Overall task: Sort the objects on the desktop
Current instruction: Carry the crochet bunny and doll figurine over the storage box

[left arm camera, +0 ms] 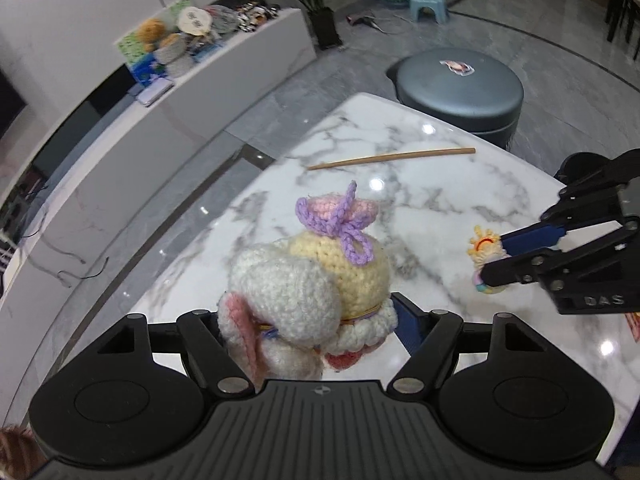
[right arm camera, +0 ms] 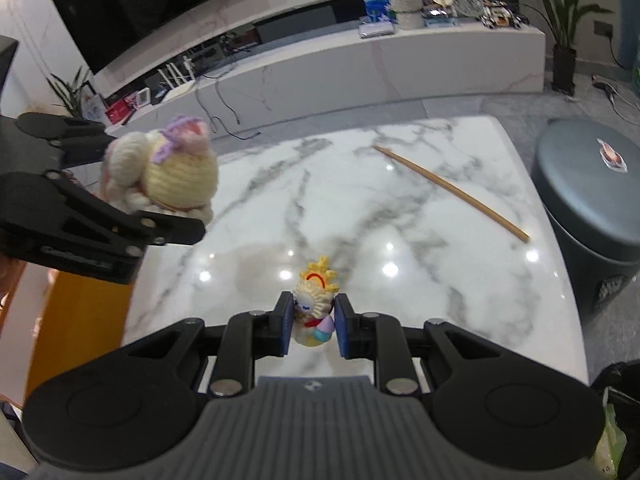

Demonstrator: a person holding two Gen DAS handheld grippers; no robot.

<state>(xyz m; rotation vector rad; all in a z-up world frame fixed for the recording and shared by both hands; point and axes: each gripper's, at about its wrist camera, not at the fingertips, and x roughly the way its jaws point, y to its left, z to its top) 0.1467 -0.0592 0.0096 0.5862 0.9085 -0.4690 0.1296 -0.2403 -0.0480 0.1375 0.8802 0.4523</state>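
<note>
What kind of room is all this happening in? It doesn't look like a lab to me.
Most likely a home living room. A big flat television hangs on the wall above a long low white cabinet, a potted plant stands on the glossy tiled floor, and the work happens on a marble coffee table.

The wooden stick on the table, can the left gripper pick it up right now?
Probably not yet. The left gripper is shut on the crochet doll, so its jaws are full. The wooden stick lies bare on the marble table with nothing around it.
</note>
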